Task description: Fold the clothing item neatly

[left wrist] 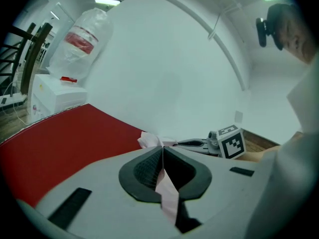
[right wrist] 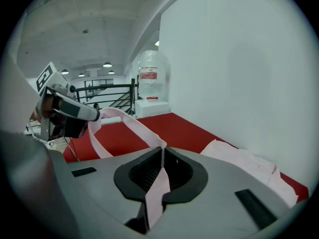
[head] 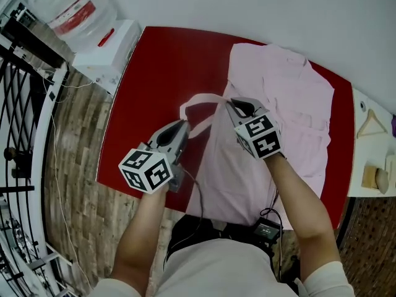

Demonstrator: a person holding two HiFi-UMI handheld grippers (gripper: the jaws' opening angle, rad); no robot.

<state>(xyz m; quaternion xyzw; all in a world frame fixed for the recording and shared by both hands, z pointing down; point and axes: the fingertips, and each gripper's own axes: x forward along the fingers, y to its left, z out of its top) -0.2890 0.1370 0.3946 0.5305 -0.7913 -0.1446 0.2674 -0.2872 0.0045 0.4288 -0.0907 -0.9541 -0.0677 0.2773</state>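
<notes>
My left gripper (head: 184,124) and right gripper (head: 229,103), two in all, each pinch the lifted edge of one pale pink shirt (head: 297,104).

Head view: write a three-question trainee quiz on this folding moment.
1. True or false: the left tongs and the right tongs are both shut on fabric of the pink garment.
2. The tabletop is: A green, B red, C white.
3. Which tongs are nearer the water bottle?
Key: 1 true; 2 B; 3 left.
</notes>
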